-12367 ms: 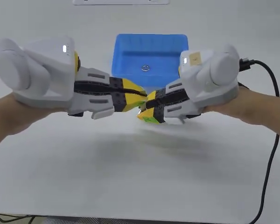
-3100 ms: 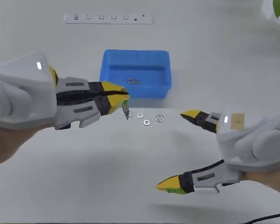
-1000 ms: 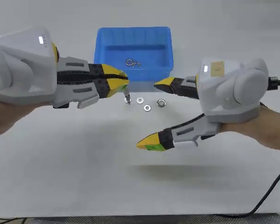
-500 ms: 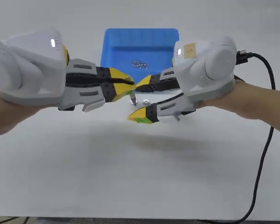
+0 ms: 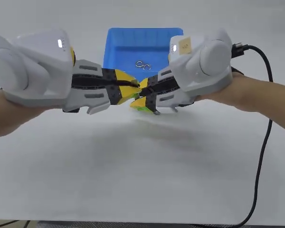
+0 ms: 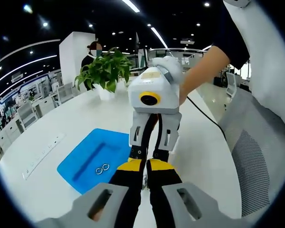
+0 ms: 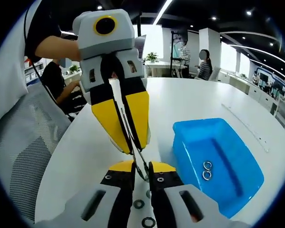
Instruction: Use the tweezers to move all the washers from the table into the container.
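left gripper (image 7: 129, 148) clamped on tweezers (image 7: 125, 118), right gripper (image 7: 142, 172) jaws a slit flanking their tip, contact unclear, loose washers (image 7: 138, 204) on table (image 7: 80, 156) at 6 o'clock, two in blue container (image 7: 190, 137) at 2 o'clock

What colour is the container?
Blue; the container shows best in the right gripper view.

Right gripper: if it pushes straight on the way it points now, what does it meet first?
The tweezers: their tip lies between the jaws of the right gripper. Just behind stands the left gripper holding them, seemingly almost touching.
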